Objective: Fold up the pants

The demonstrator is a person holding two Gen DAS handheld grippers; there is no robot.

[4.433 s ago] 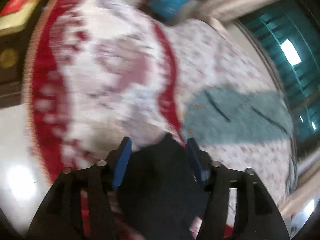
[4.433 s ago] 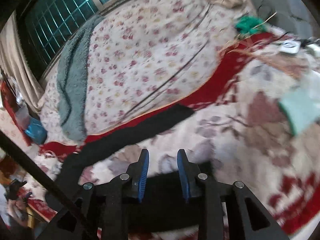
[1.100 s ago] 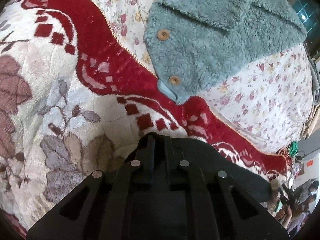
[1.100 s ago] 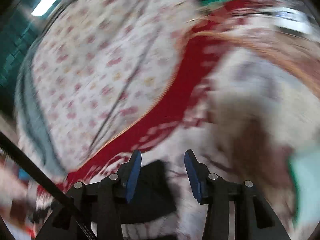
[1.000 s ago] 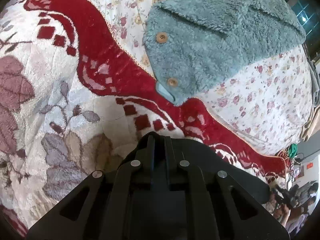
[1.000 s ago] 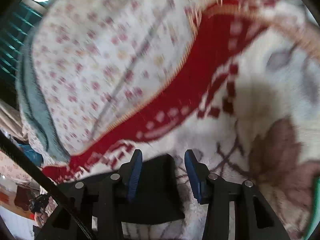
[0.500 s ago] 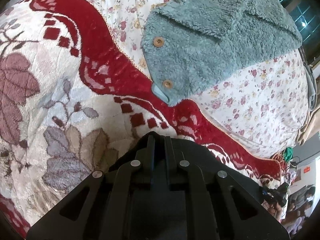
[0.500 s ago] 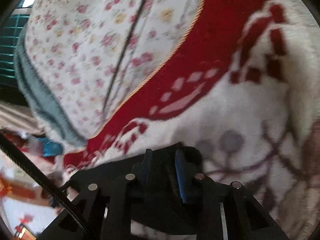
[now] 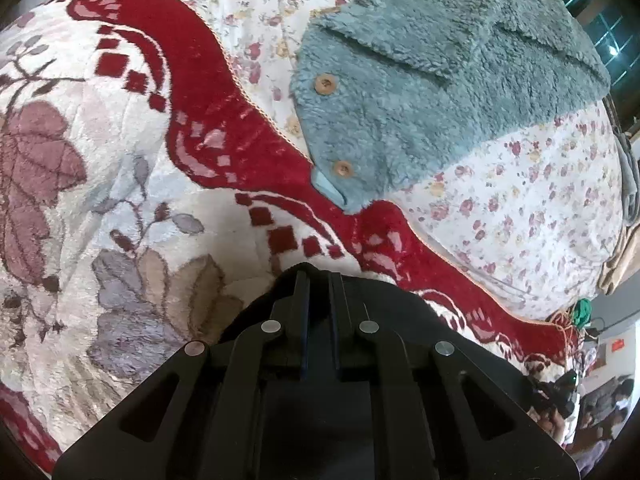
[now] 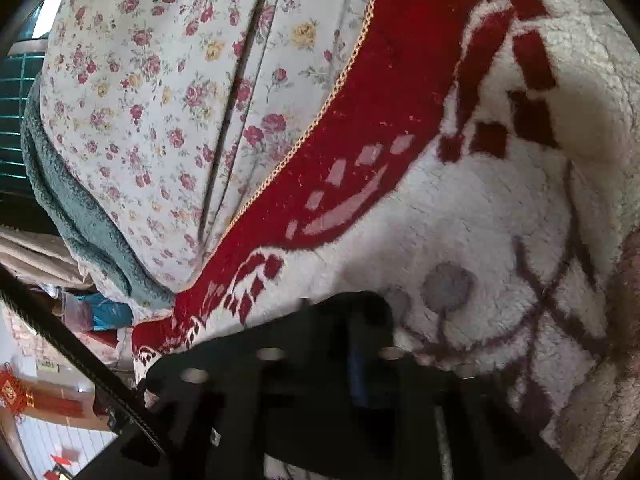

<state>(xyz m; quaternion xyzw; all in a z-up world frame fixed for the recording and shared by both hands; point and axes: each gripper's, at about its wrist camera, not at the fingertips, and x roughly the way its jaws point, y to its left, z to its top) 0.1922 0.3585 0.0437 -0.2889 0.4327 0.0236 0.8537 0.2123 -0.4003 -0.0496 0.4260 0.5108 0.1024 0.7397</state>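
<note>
The black pants (image 9: pixel 404 312) lie on a cream and red plush blanket (image 9: pixel 132 184). In the left wrist view, my left gripper (image 9: pixel 318 280) is shut on a bunched edge of the pants, low over the blanket. The cloth runs on to the right behind its fingers. In the right wrist view, the jaws of my right gripper (image 10: pixel 340 310) are closing, and the other end of the black pants (image 10: pixel 240 344) is pinched between them, close to the blanket (image 10: pixel 480 208). Dark cloth hides most of both pairs of pads.
A teal fleece jacket (image 9: pixel 432 92) with wooden buttons lies on a floral sheet (image 9: pixel 520 200) beyond the blanket's red border. The right wrist view has the same sheet (image 10: pixel 160 100) and the jacket (image 10: pixel 80 220) at the left. Room clutter shows at the picture edges.
My right gripper came down onto the end of the pants and its jaws went from wide apart to closed on the cloth. The left gripper kept its hold and barely moved.
</note>
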